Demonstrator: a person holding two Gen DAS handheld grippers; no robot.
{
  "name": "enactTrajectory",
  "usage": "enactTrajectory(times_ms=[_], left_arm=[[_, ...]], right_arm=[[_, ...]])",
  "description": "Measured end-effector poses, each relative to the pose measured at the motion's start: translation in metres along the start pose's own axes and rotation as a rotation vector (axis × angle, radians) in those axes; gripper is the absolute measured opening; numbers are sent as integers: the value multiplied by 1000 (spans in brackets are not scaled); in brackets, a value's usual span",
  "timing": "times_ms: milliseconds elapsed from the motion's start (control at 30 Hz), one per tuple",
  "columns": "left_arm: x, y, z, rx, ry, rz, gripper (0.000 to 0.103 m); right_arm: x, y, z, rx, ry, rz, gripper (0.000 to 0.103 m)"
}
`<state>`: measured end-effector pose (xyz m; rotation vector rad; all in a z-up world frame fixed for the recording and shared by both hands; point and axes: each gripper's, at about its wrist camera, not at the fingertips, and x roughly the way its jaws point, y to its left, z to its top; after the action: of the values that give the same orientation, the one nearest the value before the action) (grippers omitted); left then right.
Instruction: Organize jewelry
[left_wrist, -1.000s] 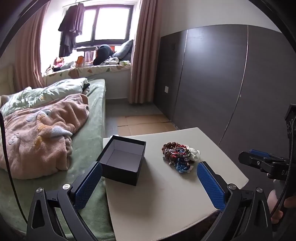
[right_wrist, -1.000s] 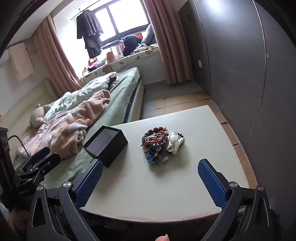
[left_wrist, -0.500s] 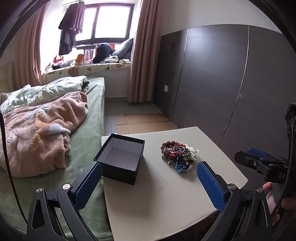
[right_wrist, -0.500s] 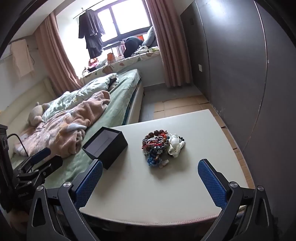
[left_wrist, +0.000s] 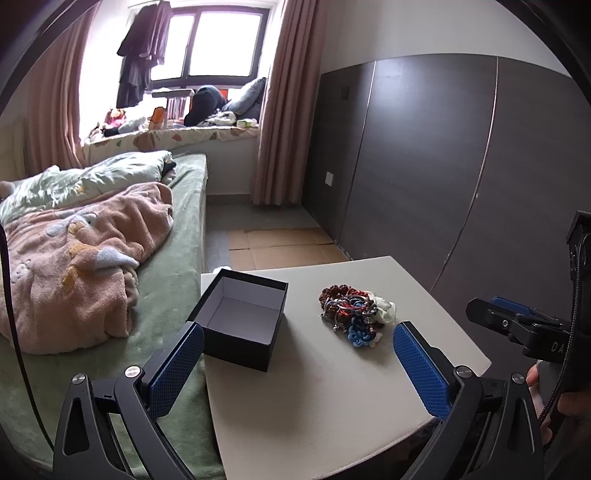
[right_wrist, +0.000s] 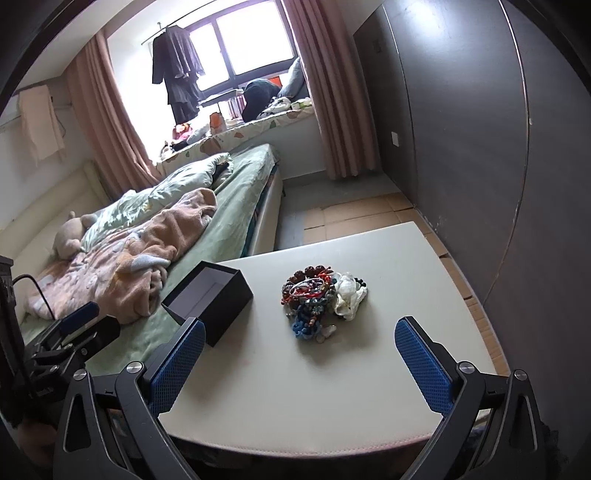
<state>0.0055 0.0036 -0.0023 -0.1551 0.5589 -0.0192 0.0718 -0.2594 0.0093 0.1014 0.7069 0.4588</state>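
Observation:
A pile of bead bracelets and jewelry (left_wrist: 352, 314) in red, brown, blue and white lies on the white table (left_wrist: 332, 398); it also shows in the right wrist view (right_wrist: 317, 295). An open, empty black box (left_wrist: 240, 321) stands at the table's left edge, also in the right wrist view (right_wrist: 210, 299). My left gripper (left_wrist: 299, 373) is open and empty, held above the table's near side, short of the box and pile. My right gripper (right_wrist: 299, 369) is open and empty, short of the pile. Each gripper shows in the other's view, the right one (left_wrist: 517, 321) and the left one (right_wrist: 77, 325).
A bed (left_wrist: 110, 258) with a pink blanket and green sheet lies against the table's left side. A dark panelled wall (left_wrist: 424, 166) runs along the right. Cardboard sheets (left_wrist: 280, 247) cover the floor beyond the table. A window seat with clutter is at the far end.
Both grippers have drifted slightly, shifting the views a little; the table looks marginally closer. The box and pile have not moved. Both grippers stay open.

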Motion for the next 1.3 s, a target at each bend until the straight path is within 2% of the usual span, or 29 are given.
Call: enactTrajectory(times_ms=[1300], left_arm=[[-2,9,1,-38,-4,12,102]], right_arm=[[-5,4,0,-15,-29,2,103]])
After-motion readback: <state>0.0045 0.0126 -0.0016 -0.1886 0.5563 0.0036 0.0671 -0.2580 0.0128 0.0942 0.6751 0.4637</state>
